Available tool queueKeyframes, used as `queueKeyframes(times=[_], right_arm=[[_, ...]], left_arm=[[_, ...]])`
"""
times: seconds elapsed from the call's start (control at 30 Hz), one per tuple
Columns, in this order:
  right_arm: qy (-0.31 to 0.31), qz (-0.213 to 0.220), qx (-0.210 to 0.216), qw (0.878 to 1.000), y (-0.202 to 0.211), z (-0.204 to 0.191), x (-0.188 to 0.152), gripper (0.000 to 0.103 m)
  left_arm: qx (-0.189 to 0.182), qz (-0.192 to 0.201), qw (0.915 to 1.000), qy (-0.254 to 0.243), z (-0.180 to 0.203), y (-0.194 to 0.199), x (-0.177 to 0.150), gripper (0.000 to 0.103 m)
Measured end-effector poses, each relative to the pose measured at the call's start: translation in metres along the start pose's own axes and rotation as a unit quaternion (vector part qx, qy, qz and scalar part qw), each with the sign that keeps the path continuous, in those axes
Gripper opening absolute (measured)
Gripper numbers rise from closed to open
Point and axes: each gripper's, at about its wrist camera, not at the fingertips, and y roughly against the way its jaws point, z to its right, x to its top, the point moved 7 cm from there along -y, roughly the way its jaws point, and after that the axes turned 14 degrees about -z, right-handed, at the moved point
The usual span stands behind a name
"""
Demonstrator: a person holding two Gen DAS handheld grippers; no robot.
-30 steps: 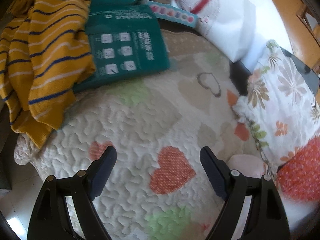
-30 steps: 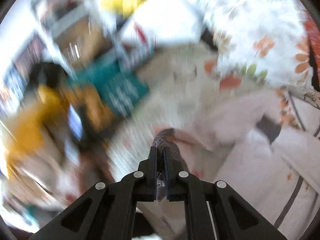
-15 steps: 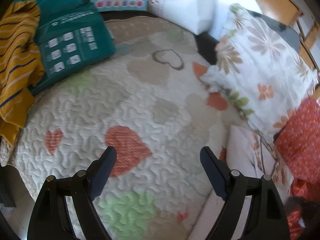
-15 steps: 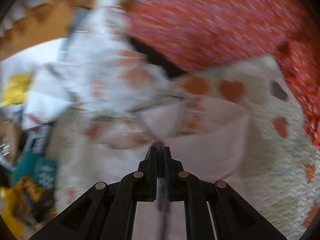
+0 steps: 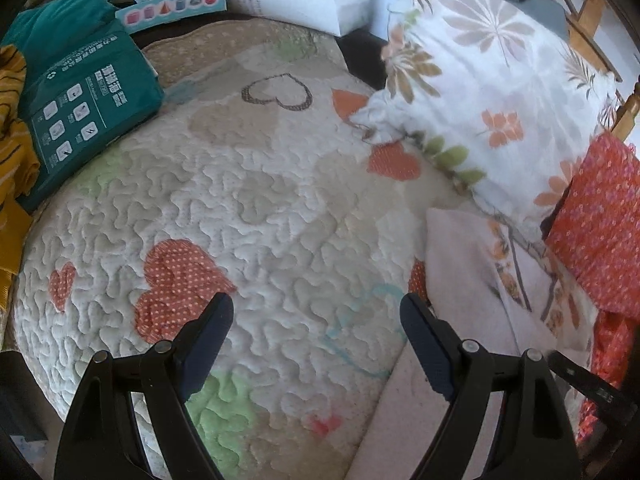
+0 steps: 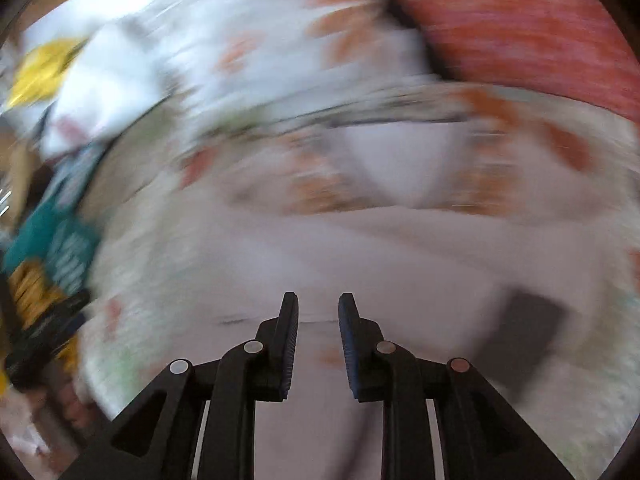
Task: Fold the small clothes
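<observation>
Quilt [image 5: 280,208] with hearts, floral pillow [image 5: 492,92] beside.

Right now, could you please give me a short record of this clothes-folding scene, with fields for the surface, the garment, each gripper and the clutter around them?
surface: quilted cream bedspread with heart patches
garment: pale pink cloth with floral trim, lying flat at the bedspread's right edge
left gripper: open wide, empty, over the bedspread
right gripper: jaws opening, over the pink cloth; nothing seen pinched between them, view blurred
beside garment: white floral pillow, red patterned fabric
far left: teal printed package, mustard striped knit
</observation>
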Motion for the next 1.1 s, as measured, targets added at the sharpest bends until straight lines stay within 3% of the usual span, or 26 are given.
queueKeyframes(times=[0.13, 0.23, 0.3, 0.4, 0.47, 0.5, 0.53, 0.87, 1.0, 1.1], right_arm=[[0.033, -0.023, 0.028, 0.999, -0.049, -0.046, 0.022, 0.023], [0.011, -0.047, 0.056, 0.997, -0.085, -0.048, 0.05, 0.023], [-0.007, -0.067, -0.009, 0.998, -0.106, -0.033, 0.069, 0.022], [-0.046, -0.016, -0.125, 0.991, -0.093, 0.0, 0.098, 0.021], [-0.076, 0.017, -0.225, 0.971, -0.074, 0.026, 0.105, 0.039], [-0.085, 0.025, -0.258, 0.962, -0.066, 0.037, 0.106, 0.054], [-0.087, 0.03, -0.262, 0.961, -0.06, 0.043, 0.104, 0.054], [-0.042, 0.045, -0.219, 0.974, 0.037, 0.096, 0.024, 0.054], [-0.015, 0.017, -0.191, 0.981, 0.047, 0.106, -0.026, 0.057], [0.027, -0.002, -0.22, 0.975, 0.037, 0.105, -0.057, 0.057]], left_arm=[[0.003, -0.003, 1.0, -0.005, 0.003, -0.004, 0.0, 0.084], [0.005, -0.005, 0.9999, -0.011, 0.007, -0.006, 0.0, 0.084], [0.005, -0.008, 0.9999, -0.013, 0.008, -0.008, 0.0, 0.084], [0.005, -0.009, 0.9998, -0.016, 0.01, -0.01, -0.001, 0.084], [0.004, -0.01, 0.9998, -0.017, 0.011, -0.011, -0.001, 0.084], [0.002, -0.012, 0.9998, -0.017, 0.012, -0.012, -0.002, 0.084], [0.0, -0.013, 0.9997, -0.018, 0.014, -0.013, -0.002, 0.084], [-0.009, -0.017, 0.9994, -0.028, 0.027, -0.012, -0.007, 0.084], [-0.012, -0.023, 0.9993, -0.028, 0.03, -0.015, -0.01, 0.084], [-0.011, -0.028, 0.9991, -0.032, 0.031, -0.017, -0.013, 0.084]])
